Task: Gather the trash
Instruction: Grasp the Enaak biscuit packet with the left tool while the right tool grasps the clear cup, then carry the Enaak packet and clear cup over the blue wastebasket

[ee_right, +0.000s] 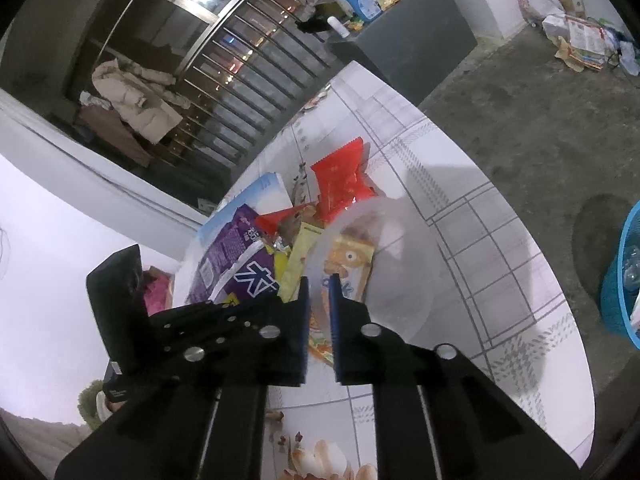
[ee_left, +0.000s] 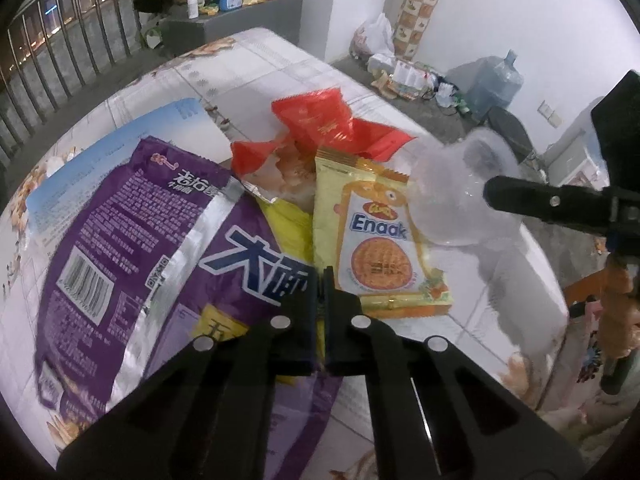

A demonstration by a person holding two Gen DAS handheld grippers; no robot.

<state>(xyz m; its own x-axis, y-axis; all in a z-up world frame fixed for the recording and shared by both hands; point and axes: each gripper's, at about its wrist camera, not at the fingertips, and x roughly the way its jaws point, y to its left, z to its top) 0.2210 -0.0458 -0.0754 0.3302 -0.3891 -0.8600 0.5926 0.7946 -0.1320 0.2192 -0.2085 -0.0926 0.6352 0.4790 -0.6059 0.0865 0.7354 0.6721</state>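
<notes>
A heap of wrappers lies on the patterned tablecloth (ee_left: 260, 68). A big purple noodle wrapper (ee_left: 120, 240) is on the left, a yellow Enaak packet (ee_left: 380, 240) beside it, and a red wrapper (ee_left: 320, 120) behind. My left gripper (ee_left: 322, 276) is shut, its tips pinched together at the purple wrapper's right edge. A clear plastic cup (ee_right: 400, 264) lies over the Enaak packet (ee_right: 348, 264). My right gripper (ee_right: 320, 292) is shut on the cup's rim. In the left wrist view one of its fingers (ee_left: 520, 196) reaches in from the right to the cup (ee_left: 452, 200).
A blue mesh basket (ee_right: 624, 280) holding clear bottles stands on the floor to the right of the table. A blue-and-white sheet (ee_left: 120, 148) lies under the purple wrapper. Beyond the table are a grey cabinet (ee_left: 248, 28) with bottles, a railing (ee_left: 60, 60) and a water jug (ee_left: 496, 80).
</notes>
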